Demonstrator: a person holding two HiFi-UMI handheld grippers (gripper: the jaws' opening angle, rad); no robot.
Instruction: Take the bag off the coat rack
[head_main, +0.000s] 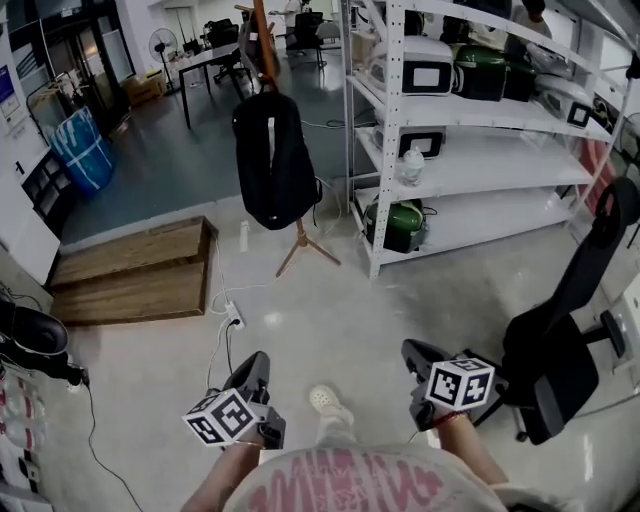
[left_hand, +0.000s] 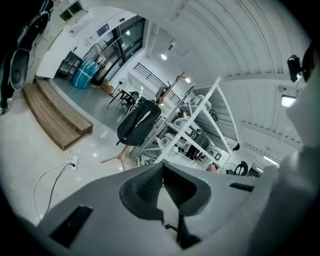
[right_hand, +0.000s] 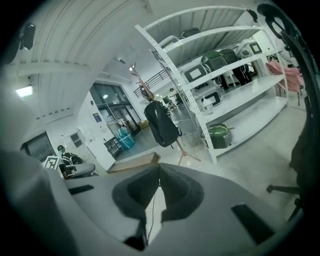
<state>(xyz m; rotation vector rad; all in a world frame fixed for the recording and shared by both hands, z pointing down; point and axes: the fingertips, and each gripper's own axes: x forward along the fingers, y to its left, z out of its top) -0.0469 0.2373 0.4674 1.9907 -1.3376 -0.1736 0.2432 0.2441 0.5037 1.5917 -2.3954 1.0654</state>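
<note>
Left gripper (head_main: 258, 364) jaws together (empty), right gripper (head_main: 412, 352) likewise, bag (head_main: 273, 160) well apart.

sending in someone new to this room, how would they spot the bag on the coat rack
Find the white shelving unit; just left of it stands a wooden coat rack on splayed legs. The bag hangs from it: a black backpack, the only thing dangling clear of the floor.
</note>
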